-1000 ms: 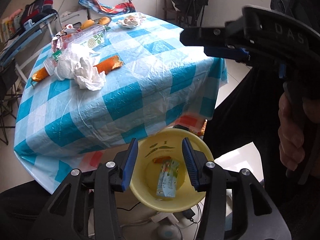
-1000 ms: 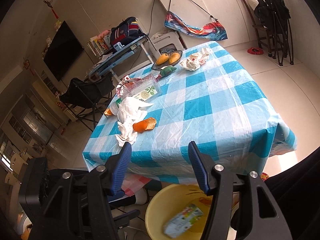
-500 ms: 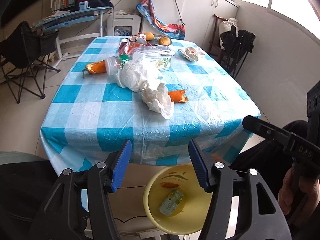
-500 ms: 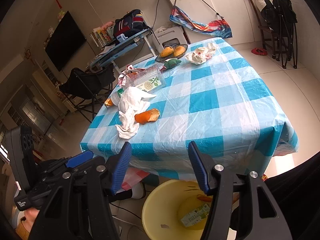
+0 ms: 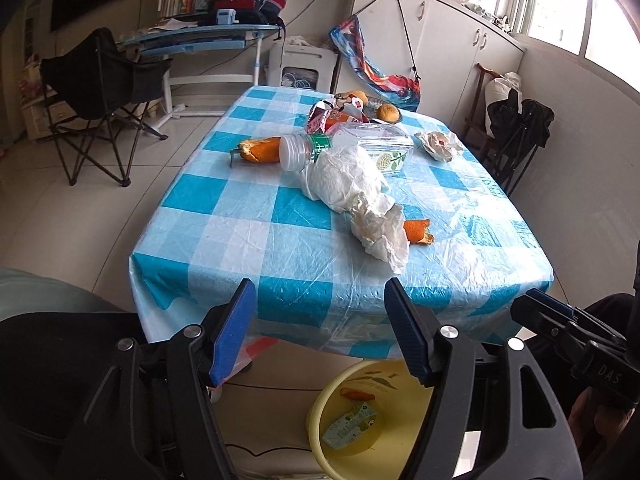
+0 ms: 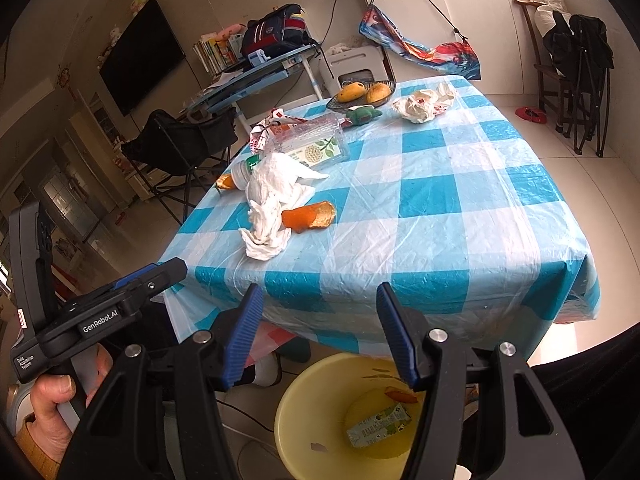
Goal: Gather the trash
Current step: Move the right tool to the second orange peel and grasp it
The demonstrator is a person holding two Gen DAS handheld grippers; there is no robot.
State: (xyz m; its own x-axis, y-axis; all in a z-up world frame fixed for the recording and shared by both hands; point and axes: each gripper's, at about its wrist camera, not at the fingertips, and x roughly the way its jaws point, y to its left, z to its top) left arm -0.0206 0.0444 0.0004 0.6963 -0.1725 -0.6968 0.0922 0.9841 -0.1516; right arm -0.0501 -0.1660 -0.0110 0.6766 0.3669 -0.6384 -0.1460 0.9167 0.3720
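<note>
A yellow bin (image 5: 320, 440) (image 6: 312, 412) stands on the floor under the table's near edge; it holds a small drink carton (image 5: 350, 426) (image 6: 378, 426) and an orange peel (image 5: 356, 394). On the blue checked table (image 5: 256, 240) (image 6: 460, 200) lie crumpled white tissue (image 5: 360, 196) (image 6: 272, 204), an orange peel (image 5: 418, 232) (image 6: 310, 216), another peel (image 5: 260, 150), a plastic bottle (image 5: 304, 150) and a clear plastic box (image 5: 380, 144) (image 6: 308, 144). My left gripper (image 5: 320, 330) is open and empty above the bin. My right gripper (image 6: 320, 330) is open and empty beside it.
A fruit bowl with mangoes (image 6: 362, 94), a green toy (image 6: 362, 114), a crumpled white bag (image 6: 424, 104) and a red-white wrapper (image 5: 328, 114) lie at the far end. A black folding chair (image 5: 96, 92) stands left, folded chairs (image 6: 576, 68) right.
My left gripper has swung up from pointing into the bin to facing the table. The right gripper has held nearly still. The carton now lies in the bin.
</note>
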